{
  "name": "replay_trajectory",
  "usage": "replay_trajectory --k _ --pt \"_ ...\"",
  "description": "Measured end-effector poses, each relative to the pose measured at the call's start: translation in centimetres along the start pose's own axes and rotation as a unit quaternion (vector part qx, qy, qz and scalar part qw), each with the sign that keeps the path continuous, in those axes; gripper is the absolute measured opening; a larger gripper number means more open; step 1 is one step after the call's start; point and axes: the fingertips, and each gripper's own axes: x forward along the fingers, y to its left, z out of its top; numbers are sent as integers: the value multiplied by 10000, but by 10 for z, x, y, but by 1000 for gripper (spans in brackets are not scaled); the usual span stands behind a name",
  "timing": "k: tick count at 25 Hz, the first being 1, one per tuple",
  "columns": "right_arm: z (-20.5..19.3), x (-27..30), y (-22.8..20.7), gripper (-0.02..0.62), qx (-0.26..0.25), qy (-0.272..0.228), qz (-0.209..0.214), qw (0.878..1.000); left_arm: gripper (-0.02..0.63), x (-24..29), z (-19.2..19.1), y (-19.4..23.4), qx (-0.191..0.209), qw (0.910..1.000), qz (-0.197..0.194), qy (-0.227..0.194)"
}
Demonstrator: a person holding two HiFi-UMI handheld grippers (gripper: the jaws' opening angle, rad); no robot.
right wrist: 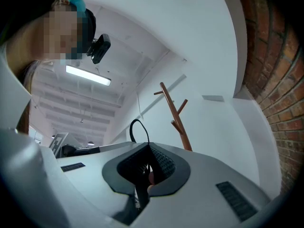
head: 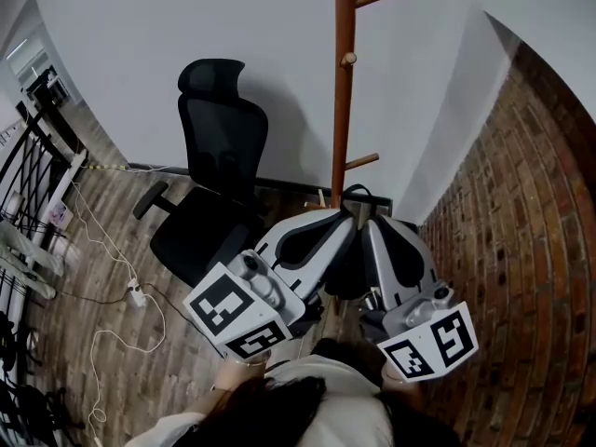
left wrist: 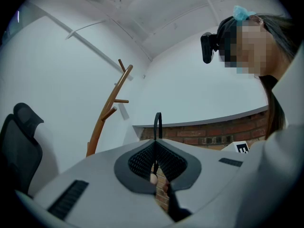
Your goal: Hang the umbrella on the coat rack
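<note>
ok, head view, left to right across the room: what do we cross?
Black metal railing → white power strip on its cable → black office chair → wooden coat rack → brick wall. The grippers are left out because they overlap the chair and the rack.

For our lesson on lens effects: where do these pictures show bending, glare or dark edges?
Head view: the brick wall bows outward. Left gripper view: the coat rack curves; black round border. Right gripper view: the ceiling lamp glares above the umbrella loop.
</note>
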Motion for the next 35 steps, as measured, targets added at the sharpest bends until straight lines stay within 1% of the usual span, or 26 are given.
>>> replay_trajectory --k 4,17,27,35 --pt "0 5 -10 37 -79 36 79 9999 12 9 -1 6 19 9999 91 -60" --pt "-7 21 -33 37 42 100 187 9998 12 26 -8 26 -29 9995 298 -52" --pt "-9 45 -41 37 -31 68 215 9997 12 36 -2 50 -18 9997 227 -113" --pt "-10 65 -56 37 -47 37 114 9999 12 49 1 71 -40 9999 121 -95"
